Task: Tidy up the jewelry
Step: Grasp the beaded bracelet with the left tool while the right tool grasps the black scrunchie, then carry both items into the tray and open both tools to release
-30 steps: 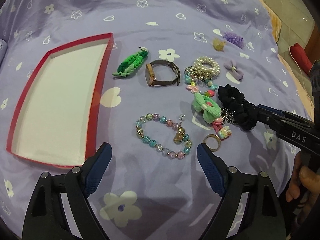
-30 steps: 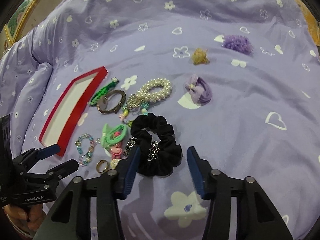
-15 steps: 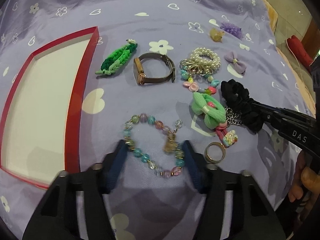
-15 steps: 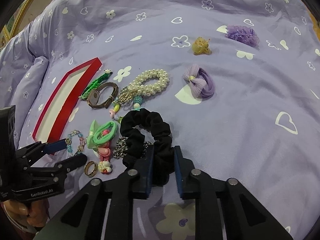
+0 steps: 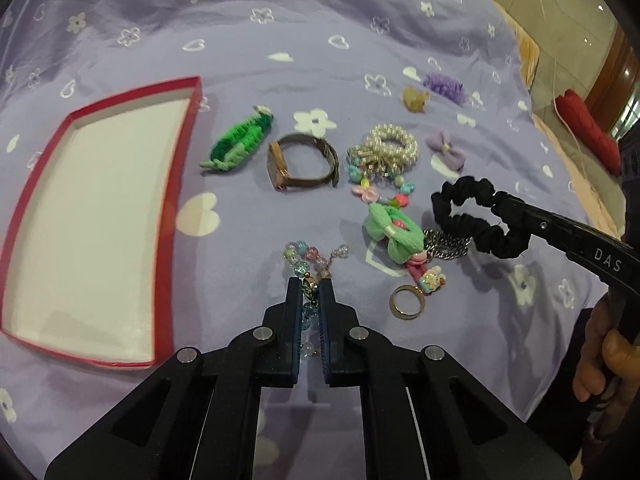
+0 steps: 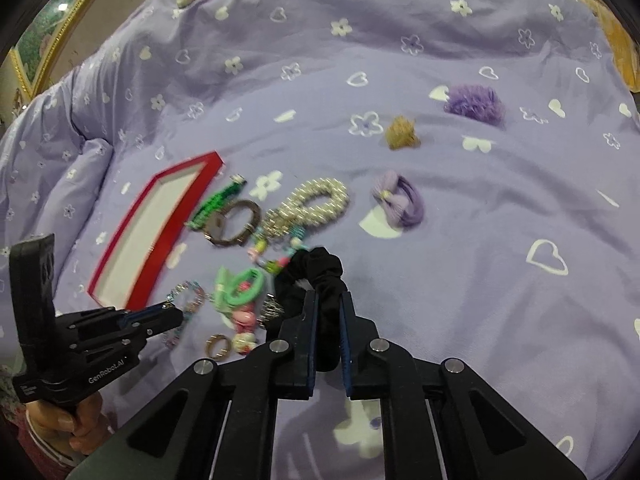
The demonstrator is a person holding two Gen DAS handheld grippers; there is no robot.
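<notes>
My left gripper is shut on the pastel beaded bracelet, whose beads bunch up between the pads and spill out ahead of the tips on the purple bedspread. To its left lies the red box, shallow with a white floor. At the right, my right gripper is shut on the black scrunchie, which hangs just off the cloth. In the right wrist view the black scrunchie fills the gap between the pads of the right gripper. The left gripper is at the bracelet beside the box.
A green braided band, a watch, a pearl bracelet, a green bow tie, a chain and a ring lie close together. A purple bow, a yellow clip and a purple scrunchie lie farther back.
Both grippers went from open to shut. The left closed on the beaded bracelet, squeezing its loop together. The right closed on the black scrunchie and lifted it slightly.
</notes>
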